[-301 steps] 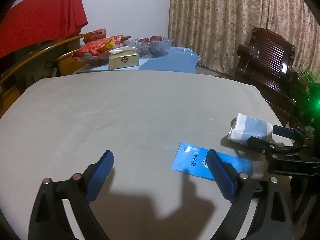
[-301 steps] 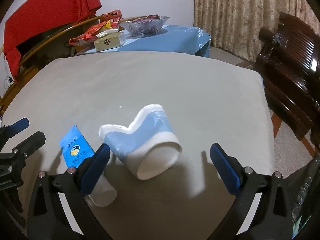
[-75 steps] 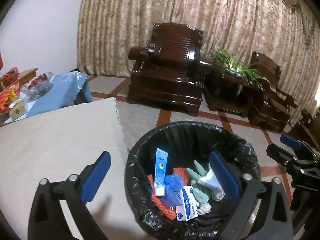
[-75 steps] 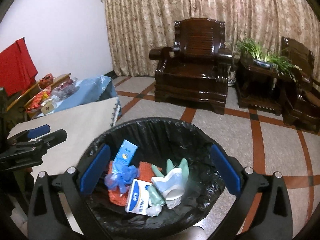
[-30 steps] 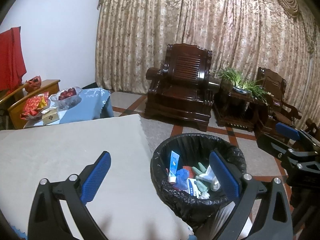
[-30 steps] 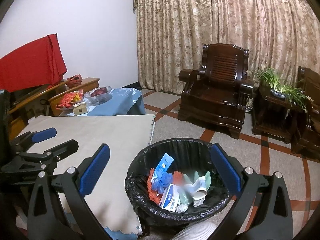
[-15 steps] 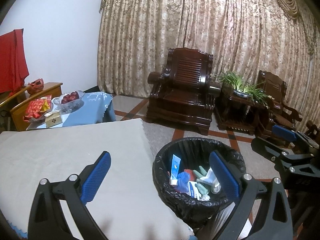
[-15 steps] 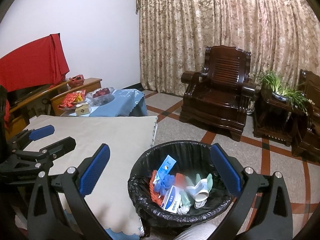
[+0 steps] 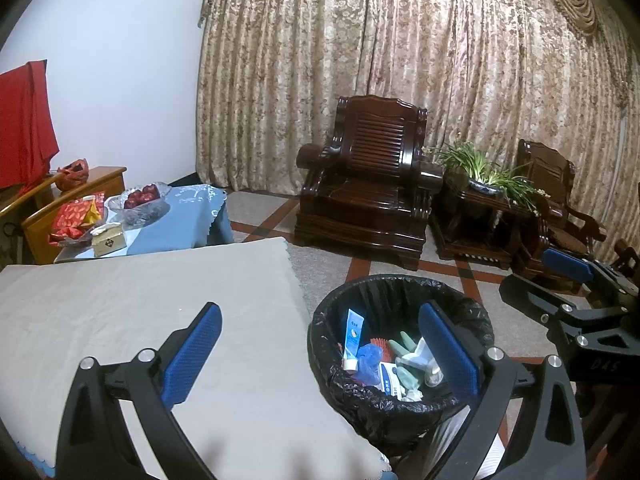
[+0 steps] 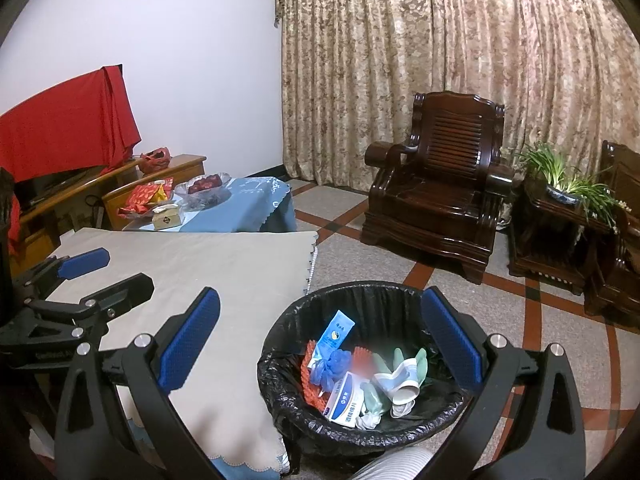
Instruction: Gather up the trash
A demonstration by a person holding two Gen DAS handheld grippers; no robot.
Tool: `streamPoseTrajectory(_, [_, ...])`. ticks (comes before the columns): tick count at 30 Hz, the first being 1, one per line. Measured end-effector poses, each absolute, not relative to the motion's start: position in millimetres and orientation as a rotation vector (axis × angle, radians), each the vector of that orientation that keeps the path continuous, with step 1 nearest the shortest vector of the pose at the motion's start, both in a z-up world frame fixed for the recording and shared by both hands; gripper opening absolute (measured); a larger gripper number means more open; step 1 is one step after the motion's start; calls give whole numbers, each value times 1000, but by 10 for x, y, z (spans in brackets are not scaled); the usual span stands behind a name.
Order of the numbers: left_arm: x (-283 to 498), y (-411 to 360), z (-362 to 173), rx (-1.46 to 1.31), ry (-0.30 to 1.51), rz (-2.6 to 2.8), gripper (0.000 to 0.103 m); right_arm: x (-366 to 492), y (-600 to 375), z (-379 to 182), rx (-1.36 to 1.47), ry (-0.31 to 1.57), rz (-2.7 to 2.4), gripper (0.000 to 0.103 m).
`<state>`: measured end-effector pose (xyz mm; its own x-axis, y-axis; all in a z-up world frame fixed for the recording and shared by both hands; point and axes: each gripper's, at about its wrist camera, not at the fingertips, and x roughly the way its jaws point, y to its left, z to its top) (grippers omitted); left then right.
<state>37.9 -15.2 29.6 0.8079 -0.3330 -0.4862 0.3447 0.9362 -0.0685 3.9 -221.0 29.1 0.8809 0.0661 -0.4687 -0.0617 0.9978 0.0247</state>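
- The left gripper [image 9: 320,354] hung wide apart and held nothing, above the table [image 9: 120,300] edge beside the trash bin [image 9: 400,404].
- The right gripper [image 10: 320,340] was likewise spread and bare over the bin.
- A blue tube [image 10: 334,336], crushed cup [image 10: 400,382] and white box [image 10: 344,400] lay inside the bin.

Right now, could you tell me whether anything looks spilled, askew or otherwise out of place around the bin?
Nothing stands out. The trash, including the blue tube and crushed cup, lies inside the bin, with none seen on the floor around it. Both the left tongs and right tongs are open and hold nothing.
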Motion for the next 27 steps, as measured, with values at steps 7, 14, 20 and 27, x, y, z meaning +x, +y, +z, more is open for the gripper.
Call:
streamPoseTrajectory(7, [386, -142, 305, 23, 518, -363, 97, 39, -2206, 292, 8, 489, 66, 98])
streamPoseTrajectory(14, [391, -142, 303, 23, 519, -362, 97, 40, -2200, 295, 9, 489, 67, 98])
streamPoseTrajectory(20, [392, -137, 306, 24, 518, -362, 97, 42, -2200, 295, 9, 490, 66, 98])
streamPoseTrajectory(27, [396, -132, 302, 24, 520, -362, 97, 45, -2183, 299, 9, 490, 67, 98])
